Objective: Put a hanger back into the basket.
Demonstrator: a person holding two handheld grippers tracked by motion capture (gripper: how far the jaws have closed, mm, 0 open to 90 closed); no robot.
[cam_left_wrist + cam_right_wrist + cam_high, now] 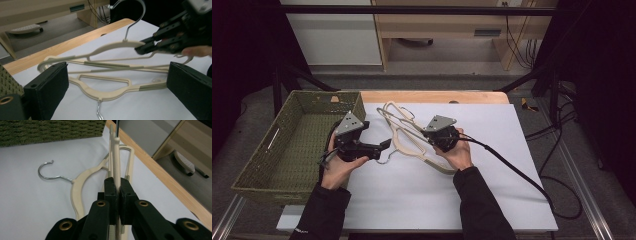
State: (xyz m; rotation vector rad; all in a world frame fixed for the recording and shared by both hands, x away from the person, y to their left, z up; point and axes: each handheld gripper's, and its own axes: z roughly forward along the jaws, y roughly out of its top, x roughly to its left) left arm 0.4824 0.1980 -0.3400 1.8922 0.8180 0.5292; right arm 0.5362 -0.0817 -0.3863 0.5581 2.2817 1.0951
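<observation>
Lying on the white sheet (422, 195) in a loose overlapping pile are cream hangers; one of them, the raised hanger (112, 46), is lifting clear of the rest, its metal hook standing up behind it. The right gripper (117, 188) is pinching this hanger's shoulder edge-on, its jaws closing tight against the cream plastic with the bar running straight out between them. A second hanger, the flat hanger (105, 86), is resting on the sheet with its hook (48, 172) pointing toward the left gripper (384, 146). That gripper is sitting just beside the pile, jaws spread wide and gripping nothing, the flat hanger lying ahead of and between them. A green woven basket (267, 150) is standing at the left table edge, beside the person's left hand (337, 167).
</observation>
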